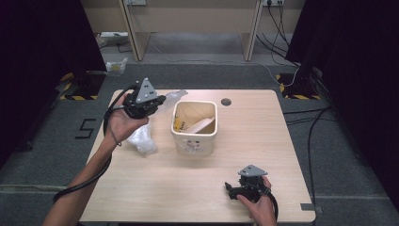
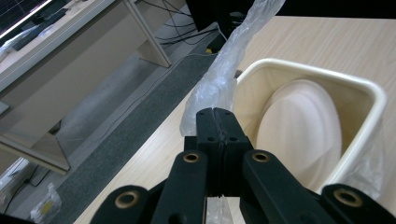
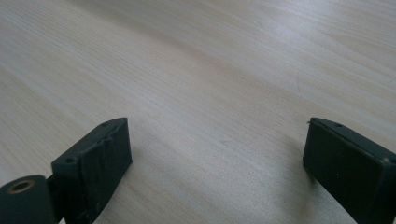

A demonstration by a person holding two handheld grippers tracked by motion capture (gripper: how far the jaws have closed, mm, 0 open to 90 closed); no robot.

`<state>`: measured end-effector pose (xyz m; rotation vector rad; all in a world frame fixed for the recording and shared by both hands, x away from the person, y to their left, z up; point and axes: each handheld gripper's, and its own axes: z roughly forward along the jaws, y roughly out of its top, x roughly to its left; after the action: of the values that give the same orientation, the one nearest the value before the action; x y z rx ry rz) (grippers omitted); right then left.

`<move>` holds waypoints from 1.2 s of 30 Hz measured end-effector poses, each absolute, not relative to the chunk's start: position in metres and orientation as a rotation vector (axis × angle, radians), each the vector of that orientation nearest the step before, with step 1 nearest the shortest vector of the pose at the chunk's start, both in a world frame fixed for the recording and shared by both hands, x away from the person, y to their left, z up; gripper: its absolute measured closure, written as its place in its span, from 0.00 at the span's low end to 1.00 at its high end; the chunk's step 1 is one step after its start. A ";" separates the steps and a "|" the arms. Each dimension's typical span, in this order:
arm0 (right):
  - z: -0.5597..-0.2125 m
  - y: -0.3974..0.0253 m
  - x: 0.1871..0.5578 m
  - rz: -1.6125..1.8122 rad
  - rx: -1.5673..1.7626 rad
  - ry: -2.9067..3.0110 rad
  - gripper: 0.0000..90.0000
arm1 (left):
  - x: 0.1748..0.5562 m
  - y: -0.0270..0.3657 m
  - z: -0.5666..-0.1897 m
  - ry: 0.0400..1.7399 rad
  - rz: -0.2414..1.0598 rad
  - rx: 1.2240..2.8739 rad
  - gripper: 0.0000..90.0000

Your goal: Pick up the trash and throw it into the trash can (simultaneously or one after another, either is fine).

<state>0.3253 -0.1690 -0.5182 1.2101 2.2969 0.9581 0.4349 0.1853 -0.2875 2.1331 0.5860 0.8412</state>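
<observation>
A cream plastic bin stands in the middle of the wooden table, with a pale round plate and yellow scraps inside. My left gripper is raised just left of the bin, shut on a clear plastic bag. The bag hangs crumpled below the hand, and its free end sticks out past the shut gripper. My right gripper rests near the table's front edge at the right. It stands open over bare wood, with nothing between the jaws.
A dark round cable hole sits behind the bin. Beyond the table's far edge are grey floor, cables and desk legs. Some clear film clings to the bin's outer wall.
</observation>
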 end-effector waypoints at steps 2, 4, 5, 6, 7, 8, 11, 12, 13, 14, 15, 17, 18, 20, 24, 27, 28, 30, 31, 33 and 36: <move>-0.518 -0.169 0.325 0.958 1.210 2.297 0.09 | 0.434 0.175 -0.287 0.561 0.830 2.137 0.99; -0.518 -0.169 0.325 0.958 1.211 2.297 0.09 | 0.433 0.167 -0.288 0.544 0.822 2.142 0.99; -0.518 -0.169 0.325 0.959 1.211 2.297 0.09 | 0.433 0.162 -0.288 0.536 0.817 2.146 0.99; -0.518 -0.169 0.325 0.959 1.211 2.297 0.09 | 0.433 0.158 -0.289 0.526 0.812 2.150 0.99; -0.518 -0.169 0.325 0.959 1.211 2.297 0.09 | 0.433 0.154 -0.290 0.517 0.808 2.155 0.99; -0.518 -0.169 0.325 0.959 1.212 2.297 0.09 | 0.433 0.154 -0.290 0.517 0.808 2.155 0.99; -0.518 -0.169 0.325 0.958 1.211 2.297 0.09 | 0.434 0.138 -0.294 0.492 0.783 2.165 0.99; -0.518 -0.169 0.325 0.958 1.210 2.297 0.09 | 0.435 0.134 -0.295 0.488 0.777 2.166 0.99; -0.518 -0.169 0.325 0.957 1.210 2.298 0.09 | 0.435 0.131 -0.296 0.486 0.772 2.165 0.99; -0.518 -0.169 0.325 0.957 1.210 2.298 0.09 | 0.435 0.131 -0.296 0.486 0.772 2.165 0.99; -0.518 -0.169 0.325 0.958 1.210 2.297 0.09 | 0.437 0.124 -0.299 0.483 0.761 2.173 0.99; -0.518 -0.169 0.325 0.956 1.210 2.299 0.09 | 0.440 0.119 -0.302 0.483 0.752 2.176 0.99; -0.518 -0.169 0.325 0.958 1.210 2.297 0.09 | 0.441 0.117 -0.304 0.485 0.746 2.179 0.99; -0.518 -0.169 0.325 0.957 1.208 2.297 0.09 | 0.444 0.114 -0.308 0.490 0.735 2.182 0.99; -0.518 -0.169 0.325 0.957 1.209 2.298 0.09 | 0.451 0.110 -0.319 0.507 0.712 2.197 0.99; -0.518 -0.169 0.325 0.957 1.211 2.297 0.09 | 0.456 0.110 -0.327 0.527 0.697 2.211 0.98; -0.518 -0.169 0.325 0.960 1.210 2.297 0.09 | 0.458 0.110 -0.330 0.535 0.693 2.215 0.98; -0.518 -0.169 0.325 0.958 1.211 2.298 0.09 | 0.462 0.110 -0.336 0.549 0.683 2.225 0.98; -0.518 -0.169 0.325 0.961 1.210 2.297 0.09 | 0.464 0.110 -0.339 0.555 0.678 2.229 0.98; -0.518 -0.169 0.325 0.959 1.210 2.298 0.09 | 0.468 0.111 -0.345 0.569 0.669 2.242 0.98; -0.518 -0.169 0.325 0.960 1.211 2.297 0.09 | 0.475 0.112 -0.354 0.592 0.650 2.266 0.97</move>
<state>0.3253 -0.1689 -0.5184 1.2109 2.2967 0.9596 0.4749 0.1123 -0.3544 2.2661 0.5920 0.6501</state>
